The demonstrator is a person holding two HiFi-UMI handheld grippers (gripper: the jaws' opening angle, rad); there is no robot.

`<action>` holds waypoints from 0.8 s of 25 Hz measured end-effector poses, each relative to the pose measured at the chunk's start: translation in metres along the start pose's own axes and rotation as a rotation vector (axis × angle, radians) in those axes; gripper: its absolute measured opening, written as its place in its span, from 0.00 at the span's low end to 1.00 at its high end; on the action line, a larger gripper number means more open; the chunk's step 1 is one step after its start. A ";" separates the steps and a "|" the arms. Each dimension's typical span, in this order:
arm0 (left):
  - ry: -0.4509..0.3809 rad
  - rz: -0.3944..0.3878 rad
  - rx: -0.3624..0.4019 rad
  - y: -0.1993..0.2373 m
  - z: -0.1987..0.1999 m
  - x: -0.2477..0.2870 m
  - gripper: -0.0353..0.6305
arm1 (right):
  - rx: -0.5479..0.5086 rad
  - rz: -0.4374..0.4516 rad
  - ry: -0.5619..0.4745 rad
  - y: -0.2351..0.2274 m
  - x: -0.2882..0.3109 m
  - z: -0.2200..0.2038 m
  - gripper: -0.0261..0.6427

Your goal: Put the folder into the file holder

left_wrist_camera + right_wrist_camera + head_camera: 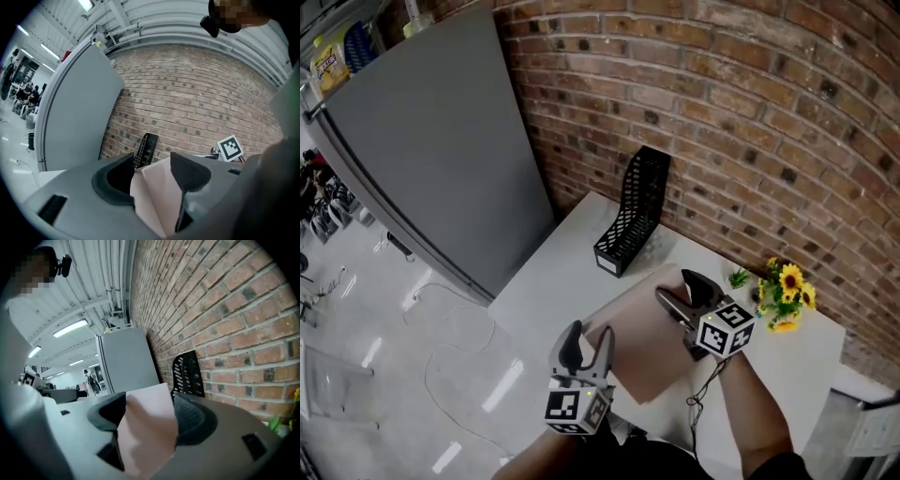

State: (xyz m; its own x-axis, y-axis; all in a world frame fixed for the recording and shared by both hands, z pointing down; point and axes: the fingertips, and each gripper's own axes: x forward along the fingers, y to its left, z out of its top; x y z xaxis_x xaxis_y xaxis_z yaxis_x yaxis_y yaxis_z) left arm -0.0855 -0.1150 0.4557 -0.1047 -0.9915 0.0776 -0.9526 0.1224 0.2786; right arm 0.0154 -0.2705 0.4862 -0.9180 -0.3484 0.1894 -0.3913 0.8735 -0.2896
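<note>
Folder (642,342) is off-white to pink, and it sits low over the white table (564,281), near the front edge, caught at two places. The left claw (588,339) has its 7 o'clock corner wedged between its jaws. The right claw (677,286) has the 2 o'clock edge the same way. In each claw's own view the sheet fills the gap from jaw to jaw, so both look clamped on it, jaws standing wide.

The black mesh file holder (636,211) stands upright and empty at 12 o'clock from the folder, well apart from it, hard against the brick wall (750,141). Sunflowers (786,292) lie off at 3 o'clock.

To my eye this is the carry stage, with nothing slotted yet. Next, I'd say, the folder has to be tipped onto an edge, lined up with the holder's narrow mouth and slid down inside.
</note>
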 end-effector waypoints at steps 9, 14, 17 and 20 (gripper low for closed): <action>-0.047 -0.161 0.056 -0.051 0.012 -0.014 0.42 | 0.009 -0.066 -0.092 -0.003 -0.068 0.014 0.53; -0.061 -0.221 0.114 -0.075 0.015 -0.034 0.42 | 0.097 -0.043 -0.106 0.006 -0.102 0.018 0.58; -0.127 -0.282 0.109 -0.096 0.027 -0.048 0.42 | 0.140 -0.049 -0.093 0.011 -0.120 0.018 0.58; -0.102 -0.304 0.130 -0.104 0.021 -0.061 0.39 | 0.183 -0.075 -0.071 0.015 -0.137 0.016 0.59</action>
State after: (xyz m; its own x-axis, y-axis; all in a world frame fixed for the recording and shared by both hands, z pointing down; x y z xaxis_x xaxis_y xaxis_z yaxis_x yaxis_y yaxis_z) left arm 0.0144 -0.0679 0.4023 0.1679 -0.9819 -0.0880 -0.9723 -0.1797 0.1498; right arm 0.1343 -0.2151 0.4406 -0.8855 -0.4391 0.1522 -0.4581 0.7700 -0.4440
